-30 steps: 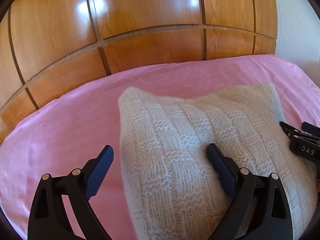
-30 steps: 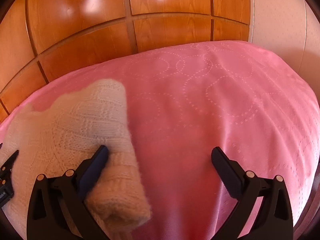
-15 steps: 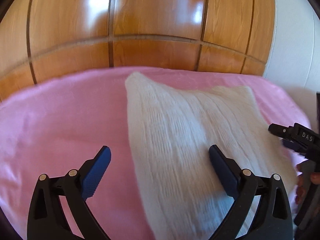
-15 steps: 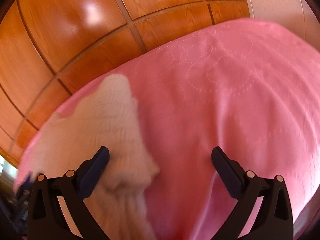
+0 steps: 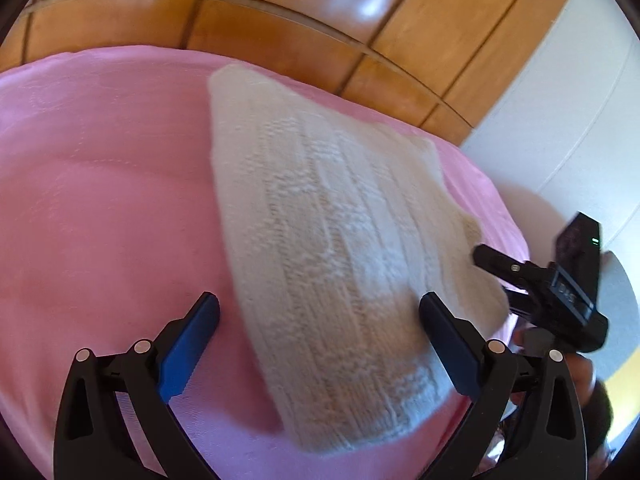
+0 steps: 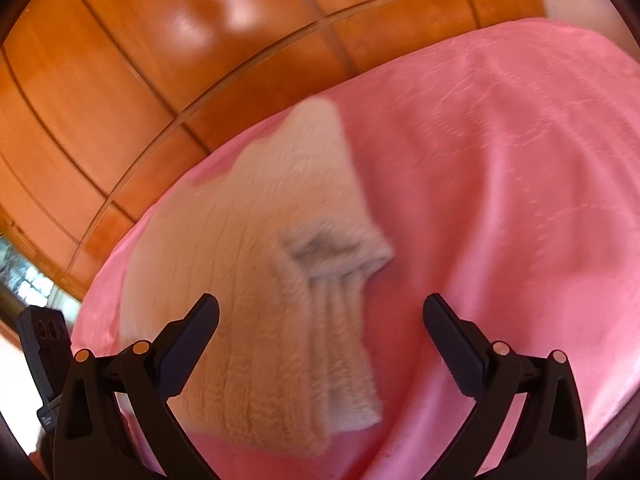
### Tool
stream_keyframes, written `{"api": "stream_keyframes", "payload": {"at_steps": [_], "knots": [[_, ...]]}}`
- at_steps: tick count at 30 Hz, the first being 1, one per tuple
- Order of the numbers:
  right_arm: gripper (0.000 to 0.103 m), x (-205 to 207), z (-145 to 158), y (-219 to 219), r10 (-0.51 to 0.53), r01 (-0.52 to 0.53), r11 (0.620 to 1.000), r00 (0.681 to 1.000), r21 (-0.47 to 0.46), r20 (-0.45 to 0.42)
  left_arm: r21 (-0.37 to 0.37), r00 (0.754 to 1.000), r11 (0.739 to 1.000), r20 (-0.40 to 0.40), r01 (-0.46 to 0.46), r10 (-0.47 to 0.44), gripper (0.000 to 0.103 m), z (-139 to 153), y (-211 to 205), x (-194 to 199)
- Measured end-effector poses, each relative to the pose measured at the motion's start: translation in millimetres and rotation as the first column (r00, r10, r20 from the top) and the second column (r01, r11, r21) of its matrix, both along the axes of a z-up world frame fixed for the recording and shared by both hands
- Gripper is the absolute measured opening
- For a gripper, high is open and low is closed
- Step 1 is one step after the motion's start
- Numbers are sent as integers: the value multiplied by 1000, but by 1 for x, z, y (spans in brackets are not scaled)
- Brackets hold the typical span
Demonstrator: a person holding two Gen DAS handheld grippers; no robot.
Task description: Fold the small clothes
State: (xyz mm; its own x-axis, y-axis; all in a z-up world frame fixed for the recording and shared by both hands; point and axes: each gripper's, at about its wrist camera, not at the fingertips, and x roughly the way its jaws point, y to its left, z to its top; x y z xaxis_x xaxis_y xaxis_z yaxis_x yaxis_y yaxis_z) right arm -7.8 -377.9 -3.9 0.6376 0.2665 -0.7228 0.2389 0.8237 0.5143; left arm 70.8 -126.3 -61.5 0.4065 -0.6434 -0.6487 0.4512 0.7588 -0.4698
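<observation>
A folded cream knitted garment (image 5: 336, 248) lies on the pink bedspread (image 5: 100, 220). My left gripper (image 5: 320, 344) is open and empty, held above the garment's near left edge. The right gripper's black body (image 5: 560, 296) shows at the right of the left wrist view, past the garment's right edge. In the right wrist view the garment (image 6: 256, 280) lies to the left, with a folded layered edge toward me. My right gripper (image 6: 320, 344) is open and empty above that edge and the pink bedspread (image 6: 500, 200). Both views are blurred by motion.
A glossy wooden panelled headboard (image 5: 280, 20) runs behind the bed, also in the right wrist view (image 6: 160, 60). A white wall (image 5: 580, 100) stands at the right. The left gripper's black body (image 6: 44, 344) shows at the left edge of the right wrist view.
Both grippers have pulled back and tilted away from the garment, staying open. The garment lies released and folded on the bedspread, now farther from the fingers.
</observation>
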Motion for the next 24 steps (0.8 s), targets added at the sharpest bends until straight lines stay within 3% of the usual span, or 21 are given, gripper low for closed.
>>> {"api": "stream_keyframes", "payload": {"at_steps": [7, 12, 15, 17, 20, 21, 24], "knots": [[101, 15, -11, -5, 20, -22, 995, 1000, 99, 19, -1, 999, 1000, -44, 28, -28, 99, -3, -17, 12], [101, 31, -14, -6, 58, -64, 987, 998, 148, 40, 18, 998, 998, -33, 59, -59, 99, 0, -22, 7], [101, 32, -14, 1, 84, -88, 987, 996, 134, 41, -46, 996, 997, -73, 56, -60, 99, 1, -10, 14], [101, 27, -15, 4, 105, -112, 984, 993, 138, 60, -89, 994, 996, -112, 6, -16, 99, -1, 1, 25], [96, 22, -15, 7, 124, -133, 984, 989, 120, 74, -128, 987, 992, -159, 7, -27, 99, -6, 2, 33], [92, 23, -17, 6, 122, -130, 985, 990, 117, 71, -128, 986, 991, -156, 31, -51, 99, -6, -2, 33], [85, 31, -21, 0, 87, -99, 981, 993, 168, 77, -23, 989, 993, -86, 120, -121, 99, -2, -29, 25]]}}
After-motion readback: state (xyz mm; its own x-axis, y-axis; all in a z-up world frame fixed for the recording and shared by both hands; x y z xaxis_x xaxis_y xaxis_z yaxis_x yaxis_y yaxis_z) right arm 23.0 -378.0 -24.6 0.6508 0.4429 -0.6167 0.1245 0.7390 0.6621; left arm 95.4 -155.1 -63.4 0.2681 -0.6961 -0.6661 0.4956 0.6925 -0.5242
